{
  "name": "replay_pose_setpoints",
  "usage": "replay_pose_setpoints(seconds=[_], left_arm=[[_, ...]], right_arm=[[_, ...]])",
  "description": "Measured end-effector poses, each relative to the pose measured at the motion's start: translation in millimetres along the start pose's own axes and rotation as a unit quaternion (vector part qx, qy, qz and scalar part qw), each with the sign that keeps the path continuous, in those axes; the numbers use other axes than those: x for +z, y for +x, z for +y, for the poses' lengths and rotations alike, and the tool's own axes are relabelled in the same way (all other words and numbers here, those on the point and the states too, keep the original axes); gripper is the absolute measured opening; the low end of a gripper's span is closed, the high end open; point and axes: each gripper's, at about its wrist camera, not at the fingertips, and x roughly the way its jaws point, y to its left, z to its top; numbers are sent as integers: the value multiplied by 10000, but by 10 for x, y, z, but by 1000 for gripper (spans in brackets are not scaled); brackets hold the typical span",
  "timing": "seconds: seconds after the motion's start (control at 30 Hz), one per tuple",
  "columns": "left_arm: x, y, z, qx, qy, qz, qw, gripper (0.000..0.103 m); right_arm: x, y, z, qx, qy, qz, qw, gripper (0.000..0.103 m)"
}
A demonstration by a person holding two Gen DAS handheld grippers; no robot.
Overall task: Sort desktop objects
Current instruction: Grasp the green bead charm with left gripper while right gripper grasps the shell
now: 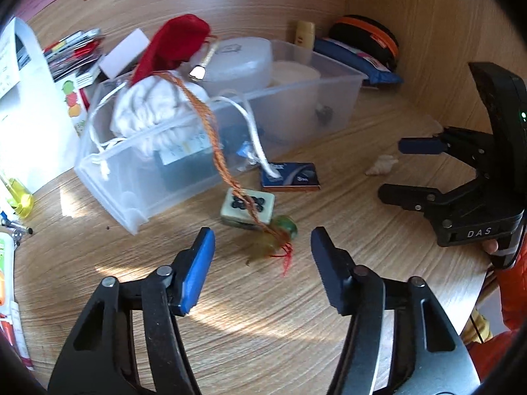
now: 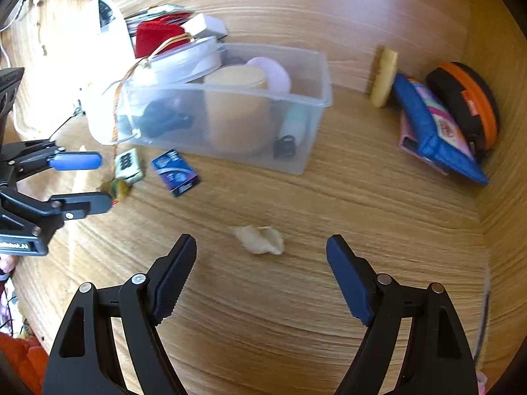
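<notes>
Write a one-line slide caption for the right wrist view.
Open right gripper poised over a pale seashell on the wooden desk, clear storage bin behind.

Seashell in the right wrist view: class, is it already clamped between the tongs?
No. The seashell lies on the wooden desk ahead of the right tongs, whose jaws stand wide apart and clear of it.

A clear plastic bin is sitting on the wooden desk, crammed with a white drawstring bag, red pouch and round containers. Just in front of the bin a mahjong tile is lying flat; an orange braided cord is trailing from the bin across it to a green-amber pendant. Well apart, a pale seashell is resting.
</notes>
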Motion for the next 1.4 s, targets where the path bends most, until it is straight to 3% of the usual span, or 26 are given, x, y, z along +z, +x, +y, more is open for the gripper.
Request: replay_pose_setpoints(seconds=[0.03,0.1,0.17,0.37,0.57,1.0,1.17,1.3,1.4], left_arm=[[0,16,-16,-27,30,37,10000,55],[4,49,-18,79,32,66,9999,40],[7,95,-1,82,-23,152,9998,31],[20,103,34,57,-98,109,9999,18],[26,74,72,13,-205,54,9998,18],[-14,-231,296,-116,-677,-461,9966,18],[-66,-416,409,-160,-855,-581,9945,18],[-36,-550,526,-409,-1110,-686,9906,18],[45,-634,569,-355,-1174,-853,9888,18]], right_arm=[[-4,3,15,15,-21,18,10000,79],[-6,21,19,82,-29,73,9999,76],[-10,32,-2,205,27,112,9997,68],[-15,28,-108,471,294,77,9984,46],[3,11,-154,612,438,67,9971,22],[7,-167,-90,516,336,-294,9977,22],[124,-324,-109,532,325,-543,9966,22],[215,-415,-129,450,273,-767,9957,22],[315,-428,-88,442,276,-852,9950,22]])
